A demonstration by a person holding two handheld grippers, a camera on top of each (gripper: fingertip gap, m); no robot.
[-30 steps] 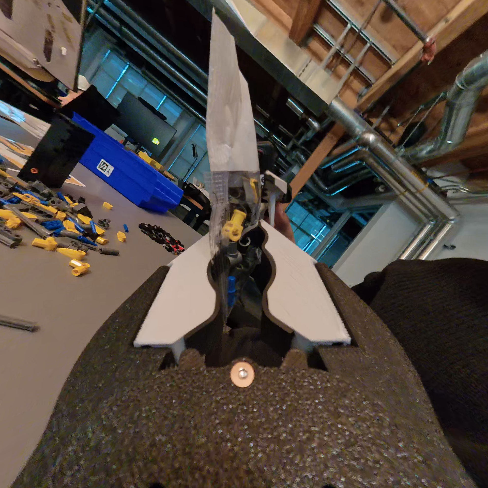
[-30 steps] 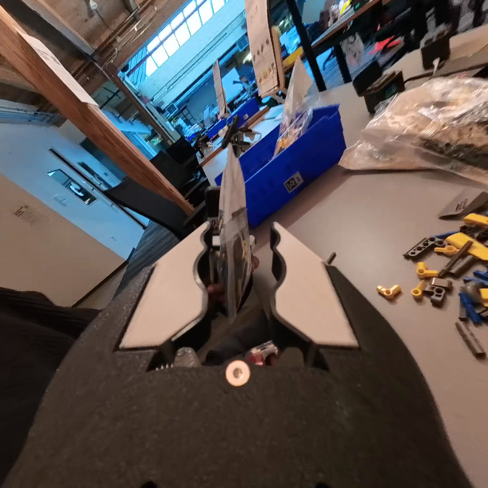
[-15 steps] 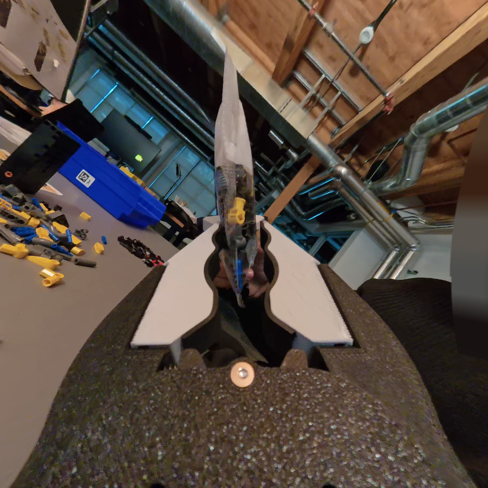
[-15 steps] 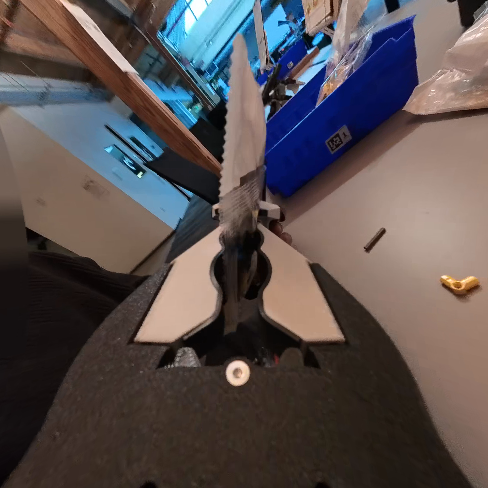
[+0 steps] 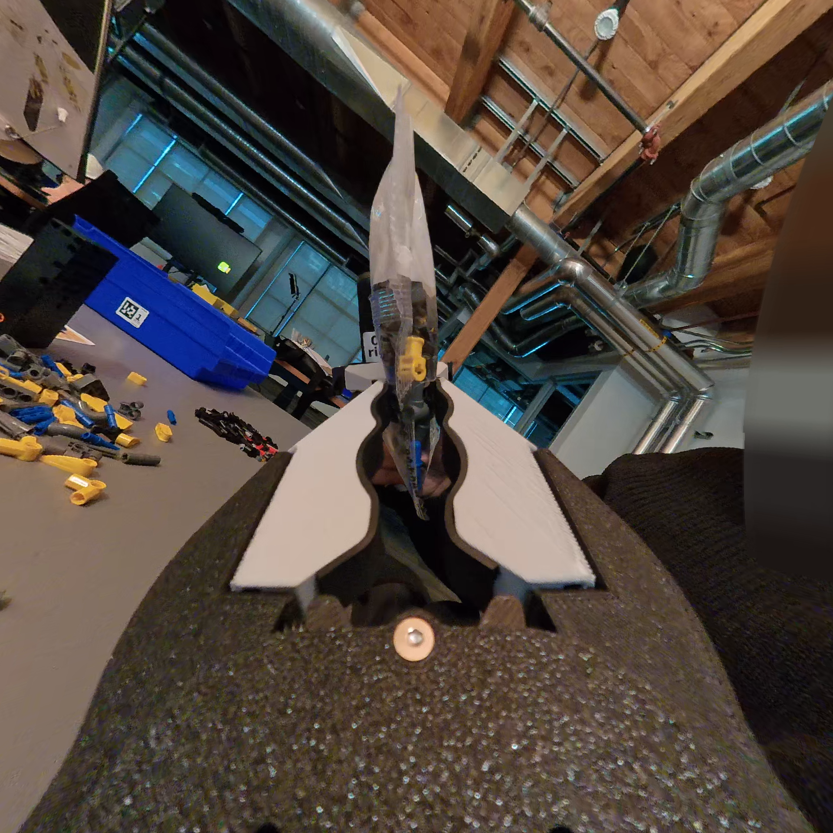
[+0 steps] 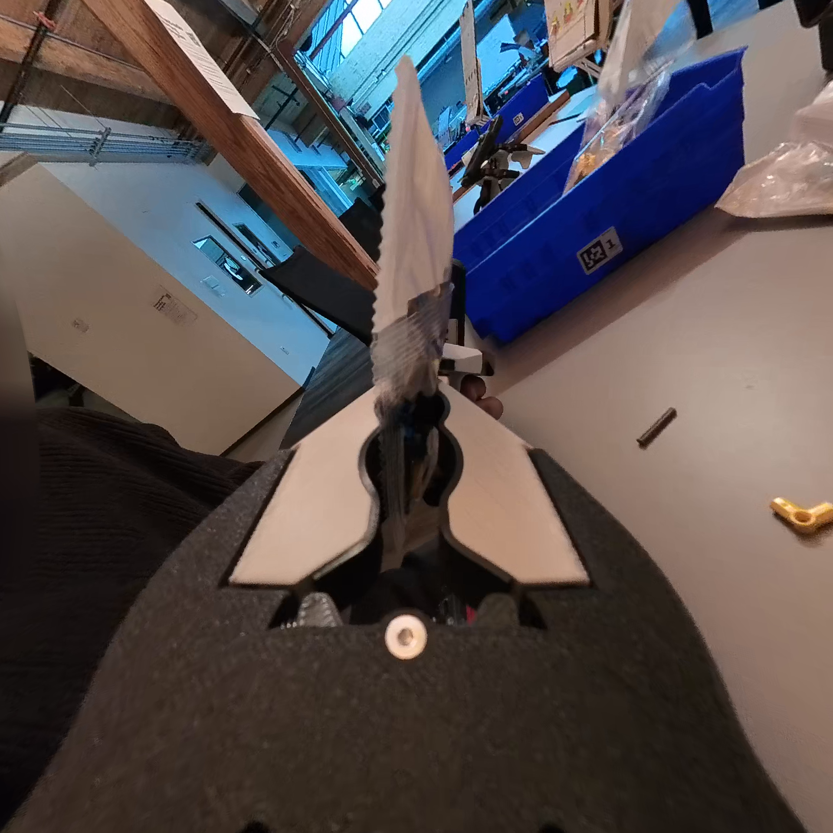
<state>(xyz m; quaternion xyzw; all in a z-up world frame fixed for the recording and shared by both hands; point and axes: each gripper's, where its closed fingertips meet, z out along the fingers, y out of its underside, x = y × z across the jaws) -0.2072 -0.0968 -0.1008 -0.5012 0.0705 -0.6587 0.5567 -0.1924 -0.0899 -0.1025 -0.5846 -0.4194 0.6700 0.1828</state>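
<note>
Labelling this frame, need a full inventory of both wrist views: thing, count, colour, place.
plastic bag: one, clear, holds small dark, yellow and blue parts, pinched between both grippers above the table
table: one, grey, under everything
loose parts: a scattered pile, yellow, blue, grey, left wrist view's left side
bin: one, blue, square tag on its side, far edge of table
large bag: one, clear, on table beside bin
pin: one, dark, alone on table
elbow piece: one, yellow, near pin
sleeve: dark knit
left gripper: shut on bag
right gripper: shut on bag
</note>
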